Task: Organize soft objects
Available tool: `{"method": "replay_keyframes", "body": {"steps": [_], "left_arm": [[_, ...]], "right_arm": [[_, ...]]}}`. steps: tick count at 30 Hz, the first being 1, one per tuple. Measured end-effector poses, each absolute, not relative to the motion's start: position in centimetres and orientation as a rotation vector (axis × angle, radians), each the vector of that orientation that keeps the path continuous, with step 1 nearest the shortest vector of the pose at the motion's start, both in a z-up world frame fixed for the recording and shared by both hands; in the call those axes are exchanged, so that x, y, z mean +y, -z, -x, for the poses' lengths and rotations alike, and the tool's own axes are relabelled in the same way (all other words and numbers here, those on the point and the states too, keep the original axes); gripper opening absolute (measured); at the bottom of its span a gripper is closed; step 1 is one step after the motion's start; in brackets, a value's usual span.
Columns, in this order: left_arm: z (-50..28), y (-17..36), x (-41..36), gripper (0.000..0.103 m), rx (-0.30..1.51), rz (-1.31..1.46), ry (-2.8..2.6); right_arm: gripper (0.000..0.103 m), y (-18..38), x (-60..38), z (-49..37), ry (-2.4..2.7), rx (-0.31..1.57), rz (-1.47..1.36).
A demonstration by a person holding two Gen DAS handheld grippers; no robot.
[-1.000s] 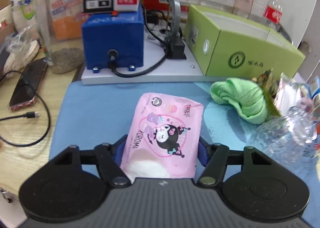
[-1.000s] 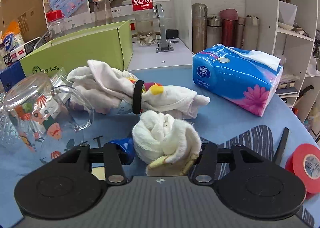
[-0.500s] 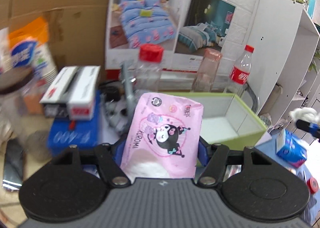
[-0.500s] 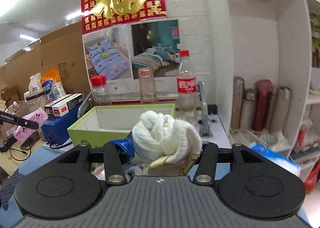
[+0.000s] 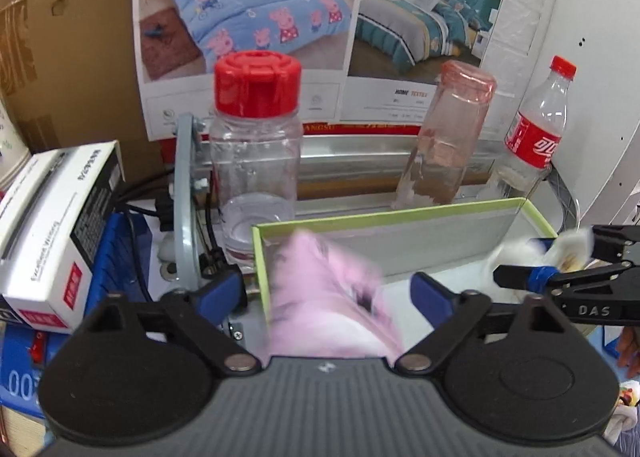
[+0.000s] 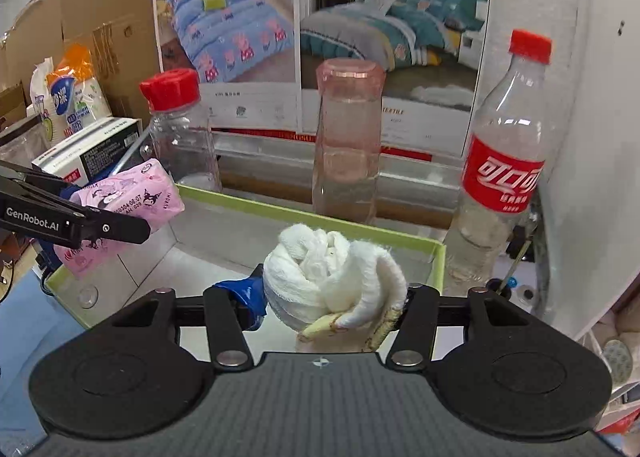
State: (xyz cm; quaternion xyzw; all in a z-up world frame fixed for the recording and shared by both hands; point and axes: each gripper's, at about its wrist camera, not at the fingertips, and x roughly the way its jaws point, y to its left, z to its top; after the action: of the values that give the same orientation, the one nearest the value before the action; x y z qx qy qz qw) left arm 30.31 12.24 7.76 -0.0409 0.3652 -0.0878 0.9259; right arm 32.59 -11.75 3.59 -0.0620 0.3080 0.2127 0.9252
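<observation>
Pink packet [image 5: 328, 297] blurs between wide left jaws, touching neither; right jaws just opening around towel [image 6: 332, 277].

Cluttered workroom or stockroom bench.
Bedding advertisement posters [image 6: 304, 29] cover the wall beside cardboard cartons [image 6: 100, 29]; boxed goods [image 5: 52, 225], empty bottles [image 6: 508, 161] and a blue machine [image 5: 116, 257] with cables crowd the surface.

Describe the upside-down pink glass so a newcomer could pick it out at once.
Start at the open green box; directly behind its back wall, three clear containers stand before the bedding posters. The pink glass is the middle one, between a red-lidded jar and a red-labelled cola bottle. Alone among them it is pink-tinted, capless and stands mouth down.
</observation>
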Motion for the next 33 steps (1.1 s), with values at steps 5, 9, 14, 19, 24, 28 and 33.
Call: {"method": "replay_keyframes", "body": {"steps": [5, 9, 14, 19, 24, 28, 33], "left_arm": [[-28.5, -9.1, 13.5, 0.093, 0.724, 0.128, 0.185], [-24.6, -10.2, 14.6, 0.1, 0.68, 0.118, 0.178], [-18.4, -9.7, 15.4, 0.101, 0.664, 0.075, 0.169], [-14.2, -6.7, 15.2, 0.101, 0.733, 0.039, 0.136], [-13.2, -3.5, 15.0, 0.101, 0.83, 0.082, 0.144], [-15.2, -3.1, 14.2, 0.101, 0.867, 0.138, 0.184], [-19.4, -1.7, 12.2, 0.101, 0.992, 0.186, 0.278]], "right_arm": [[0.048, -3.8, -12.3, -32.6, -0.427, 0.614, 0.067], [0.051, -5.8, -13.7, -29.5, -0.429, 0.535, 0.034], [0.055, -6.5, -16.6, -22.6, -0.405, 0.451, -0.043], [0.057, -3.9, -20.1, -14.3, -0.32, 0.38, -0.151], [0.059, 0.5, -23.7, -7.4, -0.174, 0.337, -0.339], [0.06, 3.0, -25.8, -4.3, -0.086, 0.348, -0.447], [0.06, 3.3, -27.2, -4.0, -0.032, 0.338, -0.486]]}}
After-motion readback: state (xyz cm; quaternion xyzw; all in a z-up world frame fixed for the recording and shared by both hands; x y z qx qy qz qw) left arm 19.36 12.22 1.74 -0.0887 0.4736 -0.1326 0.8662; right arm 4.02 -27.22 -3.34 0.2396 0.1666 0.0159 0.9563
